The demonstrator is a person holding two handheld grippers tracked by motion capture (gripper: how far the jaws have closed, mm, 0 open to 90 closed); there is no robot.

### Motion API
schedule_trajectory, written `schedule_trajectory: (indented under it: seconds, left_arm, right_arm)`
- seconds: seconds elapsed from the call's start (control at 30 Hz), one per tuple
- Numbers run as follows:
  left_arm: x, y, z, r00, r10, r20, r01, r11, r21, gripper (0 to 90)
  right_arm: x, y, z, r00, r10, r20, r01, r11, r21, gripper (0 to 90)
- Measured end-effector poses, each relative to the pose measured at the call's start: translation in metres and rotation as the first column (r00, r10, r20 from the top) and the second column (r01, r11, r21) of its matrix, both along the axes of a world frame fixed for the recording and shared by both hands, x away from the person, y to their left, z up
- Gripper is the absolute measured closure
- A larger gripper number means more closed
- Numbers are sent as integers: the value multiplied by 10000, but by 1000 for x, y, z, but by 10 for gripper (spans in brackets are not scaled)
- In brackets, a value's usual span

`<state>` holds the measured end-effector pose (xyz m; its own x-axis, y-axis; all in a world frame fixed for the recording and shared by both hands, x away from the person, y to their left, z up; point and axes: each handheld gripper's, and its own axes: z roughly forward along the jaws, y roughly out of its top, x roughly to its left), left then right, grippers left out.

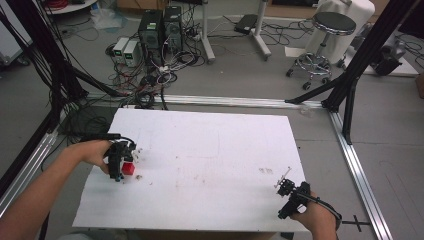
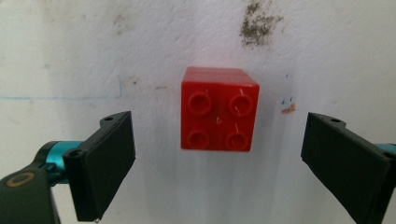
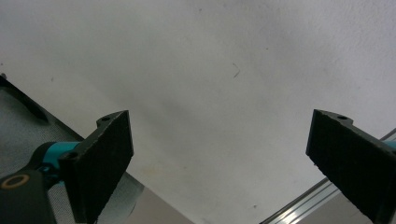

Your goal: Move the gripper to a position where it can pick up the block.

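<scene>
White table [image 1: 210, 150]: red block [image 2: 218, 109] sits btwn left gripper's [image 2: 217, 154] spread jaws, not touching; right gripper [image 3: 219, 158] spread, empty, near-right edge.

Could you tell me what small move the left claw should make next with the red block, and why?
Probably close the left claw on the red square plastic four-stud block. Its jaws stand wide open on either side of the block, apart from it, and the block sits on the white foam board roughly centred between them.
</scene>
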<state>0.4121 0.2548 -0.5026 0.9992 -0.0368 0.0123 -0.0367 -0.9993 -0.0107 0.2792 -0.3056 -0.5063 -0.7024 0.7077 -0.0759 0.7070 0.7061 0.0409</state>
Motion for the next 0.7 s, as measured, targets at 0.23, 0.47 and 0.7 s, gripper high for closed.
schedule_trajectory:
  seconds: [0.23,0.47,0.7]
  left_arm:
    - [2,-4,-6,9998,-179,-76,179,9998,-57,118]
    - [3,-2,-9,9998,33,-171,-31,10000,65,118]
    - [3,-2,-10,10000,-30,-84,30,10000,51,118]
  right_arm:
    - [0,0,0,10000,-8,-37,8,10000,-36,66]
    - [0,1,0,10000,46,-62,-46,10000,-55,66]
    - [0,2,0,10000,31,-92,-31,10000,-63,66]
